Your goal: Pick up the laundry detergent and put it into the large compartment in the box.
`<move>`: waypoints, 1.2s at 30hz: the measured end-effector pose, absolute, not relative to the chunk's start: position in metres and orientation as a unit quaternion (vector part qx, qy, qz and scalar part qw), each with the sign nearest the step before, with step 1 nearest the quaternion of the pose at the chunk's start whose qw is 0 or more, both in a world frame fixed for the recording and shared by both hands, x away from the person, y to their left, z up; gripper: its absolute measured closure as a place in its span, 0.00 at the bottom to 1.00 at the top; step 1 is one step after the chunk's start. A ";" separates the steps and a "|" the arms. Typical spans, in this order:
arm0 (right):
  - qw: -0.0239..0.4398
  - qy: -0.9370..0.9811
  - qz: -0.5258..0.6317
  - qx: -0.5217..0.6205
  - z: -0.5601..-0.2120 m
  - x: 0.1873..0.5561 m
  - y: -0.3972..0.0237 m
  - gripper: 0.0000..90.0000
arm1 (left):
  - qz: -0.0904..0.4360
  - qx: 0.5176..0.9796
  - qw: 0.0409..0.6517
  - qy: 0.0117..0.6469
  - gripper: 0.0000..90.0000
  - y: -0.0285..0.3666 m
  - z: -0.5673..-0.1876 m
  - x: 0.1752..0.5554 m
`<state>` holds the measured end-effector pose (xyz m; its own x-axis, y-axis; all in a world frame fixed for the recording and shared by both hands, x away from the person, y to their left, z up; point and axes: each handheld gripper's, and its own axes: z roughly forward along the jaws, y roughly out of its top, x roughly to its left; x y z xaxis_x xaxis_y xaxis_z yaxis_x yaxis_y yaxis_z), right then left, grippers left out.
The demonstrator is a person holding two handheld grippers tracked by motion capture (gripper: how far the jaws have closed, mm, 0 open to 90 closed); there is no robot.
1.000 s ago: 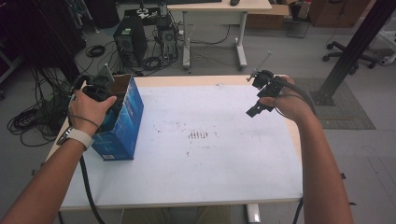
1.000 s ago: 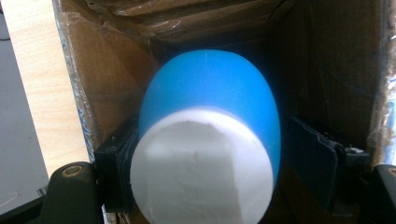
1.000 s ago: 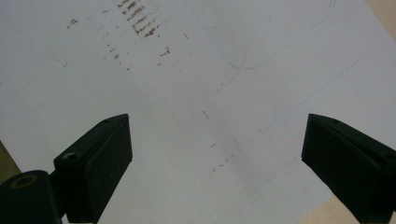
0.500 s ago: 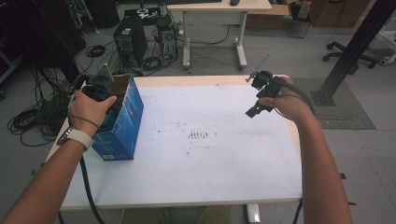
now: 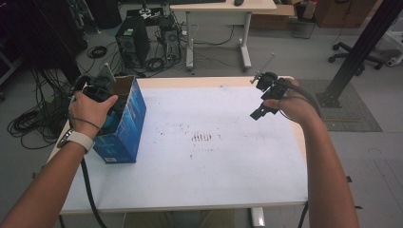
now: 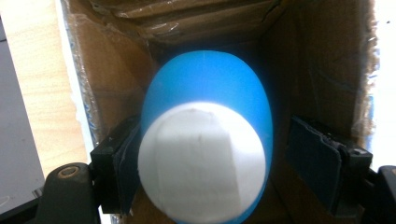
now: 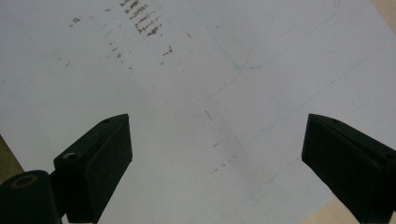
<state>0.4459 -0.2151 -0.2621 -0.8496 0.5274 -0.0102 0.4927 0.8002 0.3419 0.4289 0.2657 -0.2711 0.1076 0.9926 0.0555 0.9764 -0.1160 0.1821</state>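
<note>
- Cluttered lab floor up top of the high view, with cables and a PC tower (image 5: 132,43) in the upper left and a second desk (image 5: 223,7) behind. The white bench (image 5: 214,166) fills the middle of the frame, and it's mostly bare apart from some scuff marks.
- Blue cardboard box (image 5: 124,124) stands at the left edge of the bench with its top open. Left gripper (image 5: 102,90) is poked down into that opening from above.
- Left gripper view looks straight down the box: a blue-and-white egg-shaped thing (image 6: 205,140) sits between the jaws, brown cardboard walls all around it.
- Those jaws have just been opening. Left-hand pad (image 6: 125,161) looks right up against the egg or barely off it, while the right-hand one has a clear gap to it. So I'd call it let go, not gripped.
- My read: the egg is in the box, so the drop-off part looks pretty much done. What's left is backing the left gripper up out of the box.
- Right gripper (image 5: 266,97) hangs over the right side of the bench, upper right of centre in the high view. Its jaws are spread wide with nothing between them, just white benchtop below. Looks idle to me.
- No other loose items on the bench that I can spot.
</note>
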 end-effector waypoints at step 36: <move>0.054 0.946 0.171 0.269 -0.258 0.441 -0.216 0.10 | 0.092 0.752 0.079 0.648 0.12 0.267 -0.227 0.420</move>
<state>0.4414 -0.2164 -0.2582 -0.8497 0.5272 -0.0109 0.4903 0.7974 0.3519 0.4199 0.2668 -0.2265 0.1442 0.9889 0.0357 0.9597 -0.1485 0.2385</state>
